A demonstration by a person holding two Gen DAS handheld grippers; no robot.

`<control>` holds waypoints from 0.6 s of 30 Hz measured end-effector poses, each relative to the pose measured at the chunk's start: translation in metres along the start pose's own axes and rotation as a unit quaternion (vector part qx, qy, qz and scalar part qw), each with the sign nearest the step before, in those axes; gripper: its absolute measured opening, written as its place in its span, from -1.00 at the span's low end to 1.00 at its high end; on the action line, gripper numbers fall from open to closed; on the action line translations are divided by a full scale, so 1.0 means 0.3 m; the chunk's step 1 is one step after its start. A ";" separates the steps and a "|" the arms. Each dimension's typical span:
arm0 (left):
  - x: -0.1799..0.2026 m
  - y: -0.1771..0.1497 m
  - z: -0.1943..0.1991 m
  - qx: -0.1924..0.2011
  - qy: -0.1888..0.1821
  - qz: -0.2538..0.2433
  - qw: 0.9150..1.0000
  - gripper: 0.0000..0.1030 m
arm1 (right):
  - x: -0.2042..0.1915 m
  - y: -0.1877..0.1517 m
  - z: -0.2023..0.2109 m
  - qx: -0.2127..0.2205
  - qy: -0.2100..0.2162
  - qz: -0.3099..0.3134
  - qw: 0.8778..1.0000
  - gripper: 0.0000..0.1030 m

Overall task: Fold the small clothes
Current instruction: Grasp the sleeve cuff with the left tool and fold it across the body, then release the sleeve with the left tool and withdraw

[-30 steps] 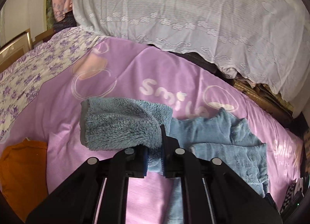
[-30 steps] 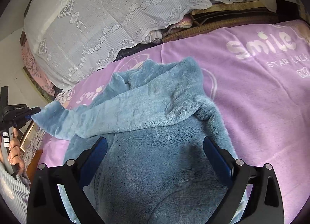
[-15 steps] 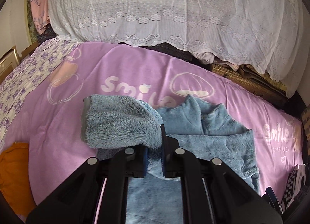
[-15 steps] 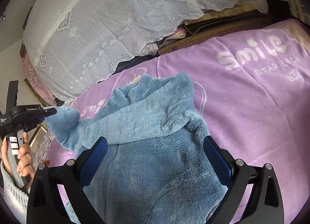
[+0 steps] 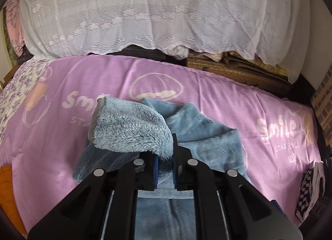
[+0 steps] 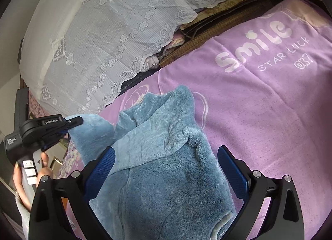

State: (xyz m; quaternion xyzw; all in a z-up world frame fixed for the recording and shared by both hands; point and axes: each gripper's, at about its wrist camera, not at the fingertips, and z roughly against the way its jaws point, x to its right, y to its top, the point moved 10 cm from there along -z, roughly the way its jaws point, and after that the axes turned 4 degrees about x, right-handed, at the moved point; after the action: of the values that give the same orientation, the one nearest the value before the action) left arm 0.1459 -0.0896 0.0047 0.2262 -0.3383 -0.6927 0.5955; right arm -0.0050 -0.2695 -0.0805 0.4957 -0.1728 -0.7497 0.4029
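**Sleeve pinched and lifted over the fleece jacket**

Right now the left gripper (image 5: pixel 165 157) has its two fingers closed tight on the cuff end of a sleeve (image 5: pixel 132 127), holding that fluffy blue end up off the bed. From the other side, the same gripper (image 6: pixel 72 122) shows at the left edge with the sleeve (image 6: pixel 91 134) draped from its tip, a hand (image 6: pixel 31 169) wrapped round its handle. The blue fleece jacket (image 6: pixel 166 169) lies spread on the purple blanket (image 6: pixel 269 98), which is printed with "Smile". Over the jacket's body hovers the right gripper (image 6: pixel 166 169), its blue-padded fingers spread wide and gripping nothing. Behind the bed, a white lace cloth (image 5: pixel 166 11) covers a heap. An orange cloth (image 5: pixel 8 190) lies at the blanket's left edge.
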 end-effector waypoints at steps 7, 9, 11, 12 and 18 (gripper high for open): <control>0.125 -0.118 -0.103 -0.040 -0.017 -0.027 0.999 -0.82 | 0.037 0.012 0.004 0.005 -0.006 -0.023 1.000 0.93; 0.163 -0.176 -0.134 -0.060 -0.032 -0.041 0.997 -0.67 | 0.046 0.014 0.002 0.005 -0.007 -0.027 1.000 0.93; 0.204 -0.243 -0.153 -0.077 -0.046 -0.064 0.994 -0.05 | 0.057 0.016 0.000 0.005 -0.010 -0.030 0.999 0.93; 0.215 -0.269 -0.149 -0.076 -0.047 -0.075 0.993 0.37 | 0.062 0.018 -0.001 0.006 -0.012 -0.031 0.999 0.93; 0.159 -0.310 -0.042 -0.055 -0.059 -0.102 0.992 0.70 | 0.093 0.028 -0.005 0.010 -0.016 -0.043 0.999 0.93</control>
State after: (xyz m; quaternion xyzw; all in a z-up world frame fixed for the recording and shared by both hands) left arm 0.0834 -0.1331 -0.0679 0.1854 -0.3091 -0.7795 0.5123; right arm -0.0052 -0.2962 -0.0925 0.4946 -0.1649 -0.7724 0.3628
